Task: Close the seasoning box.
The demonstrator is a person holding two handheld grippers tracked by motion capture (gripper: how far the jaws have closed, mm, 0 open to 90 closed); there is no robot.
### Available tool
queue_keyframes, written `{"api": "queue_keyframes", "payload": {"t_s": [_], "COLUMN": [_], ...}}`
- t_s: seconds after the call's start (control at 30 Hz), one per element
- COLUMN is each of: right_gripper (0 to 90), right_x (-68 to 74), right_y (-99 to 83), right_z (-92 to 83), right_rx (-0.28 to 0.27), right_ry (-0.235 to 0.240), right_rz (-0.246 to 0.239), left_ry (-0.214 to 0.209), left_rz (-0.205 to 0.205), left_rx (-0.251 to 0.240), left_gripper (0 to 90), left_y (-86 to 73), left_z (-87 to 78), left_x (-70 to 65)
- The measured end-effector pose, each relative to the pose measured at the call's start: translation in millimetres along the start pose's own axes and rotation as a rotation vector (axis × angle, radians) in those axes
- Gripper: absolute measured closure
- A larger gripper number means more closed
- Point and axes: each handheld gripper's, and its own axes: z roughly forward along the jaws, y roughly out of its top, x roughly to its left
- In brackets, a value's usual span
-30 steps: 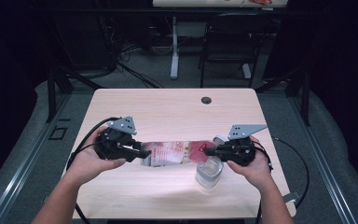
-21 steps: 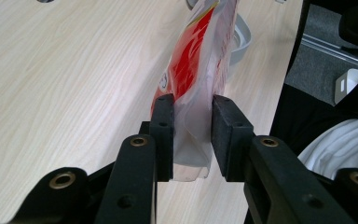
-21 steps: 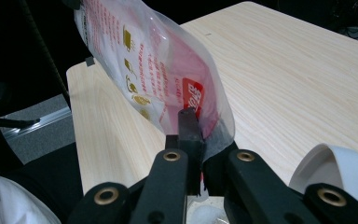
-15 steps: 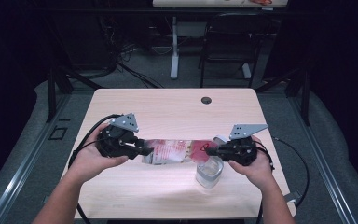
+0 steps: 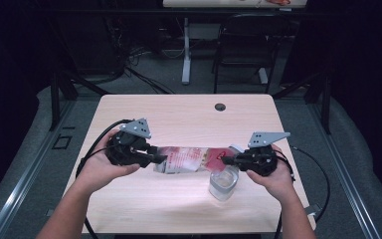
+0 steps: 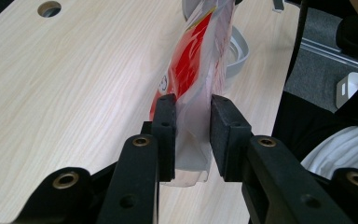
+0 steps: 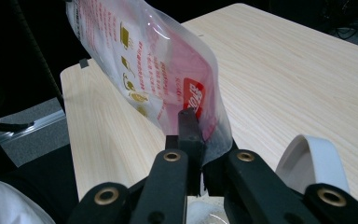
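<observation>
High view: red-and-white pouch (image 5: 191, 159) stretched level across the lower middle of the frame, above the light wooden table (image 5: 179, 112). Left gripper (image 5: 160, 159) at lower left, holding the pouch's left end; right gripper (image 5: 225, 160) at lower right, holding its right end. Clear round container (image 5: 224, 181) standing just below the pouch's right end, beside the right gripper. Small dark hole (image 5: 220, 106) in the tabletop at upper middle. Forearms entering from the bottom edge.

Left gripper view: two black jaws rising from the bottom centre, set either side of the pouch's pale clear edge (image 6: 193, 140). Left pad against the film; right pad at the film's other side, real contact hard to judge. Pouch running up toward the top centre, red print showing. Grey-white container rim (image 6: 237, 51) behind it at upper right.

Right gripper view: jaws drawn together at the bottom centre, clamped on the pouch's corner (image 7: 205, 121). Pouch rising toward the upper left, red label and gold symbols on it. White rim of the container (image 7: 314, 156) at lower right.
</observation>
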Motion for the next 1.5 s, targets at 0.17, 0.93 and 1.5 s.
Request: {"api": "queue_keyframes", "payload": {"t_s": [0.17, 0.93, 1.5], "right_gripper": [88.3, 87.9, 86.7], "right_x": [-0.7, -1.7, -2.4], "right_y": [-0.6, -2.6, -3.5], "right_z": [-1.2, -4.9, -5.5], "right_rx": [0.001, 0.023, 0.025], "right_ry": [-0.005, -0.013, -0.009], "right_rz": [0.005, -0.001, -0.012], "left_ry": [0.000, -0.005, -0.008], "left_rz": [0.005, 0.020, 0.026], "left_rx": [-0.002, 0.000, -0.002], "left_gripper": [73.3, 73.6, 73.6], "left_y": [2.3, 9.3, 11.7], "left_z": [0.7, 2.8, 2.7], "left_x": [-0.4, -2.3, -2.9]}}
